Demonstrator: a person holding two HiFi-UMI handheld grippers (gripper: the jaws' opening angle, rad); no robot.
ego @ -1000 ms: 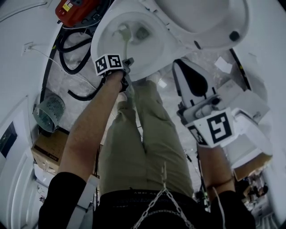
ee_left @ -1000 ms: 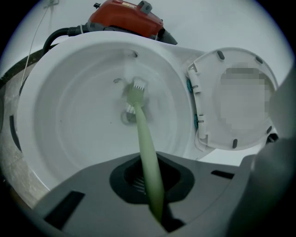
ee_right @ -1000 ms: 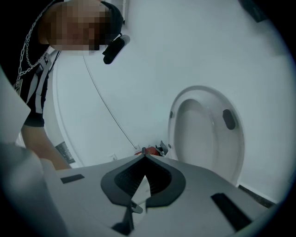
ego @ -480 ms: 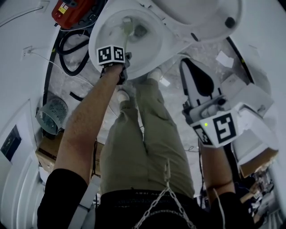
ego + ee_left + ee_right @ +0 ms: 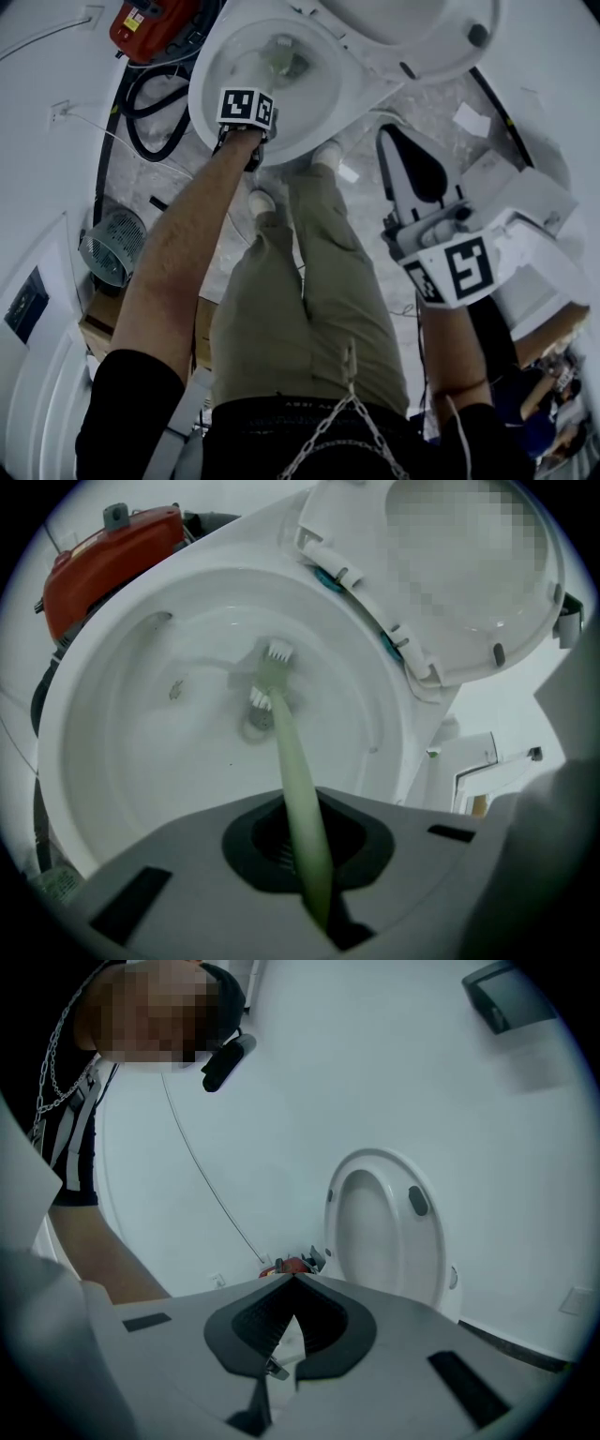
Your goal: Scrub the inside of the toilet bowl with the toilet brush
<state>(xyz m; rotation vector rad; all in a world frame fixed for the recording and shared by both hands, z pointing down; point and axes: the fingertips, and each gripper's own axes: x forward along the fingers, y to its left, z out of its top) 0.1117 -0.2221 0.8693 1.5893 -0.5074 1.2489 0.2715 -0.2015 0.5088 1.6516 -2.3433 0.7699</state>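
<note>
Toilet brush (image 5: 284,731) handle clamped in left tongs (image 5: 311,878), head down in bowl (image 5: 122,761) ahead; right tongs (image 5: 292,1286) closed, empty.

The speckled grey floor (image 5: 183,173) bore the toilet (image 5: 314,112), with a black hose (image 5: 139,129) and red canister (image 5: 155,23) lying left of the left gripper (image 5: 248,103).

Your left gripper (image 5: 307,847): grey jaws clamped on pale green long-handled toilet brush (image 5: 292,771). Handle runs forward from jaws, down into white ceramic toilet bowl (image 5: 131,752). White-bristled brush head (image 5: 273,672) sits low in bowl, at drain opening. White plastic seat and lid (image 5: 450,602) stand raised, upper right. Red plastic canister-like object (image 5: 108,560) lies beyond bowl rim, upper left.
</note>
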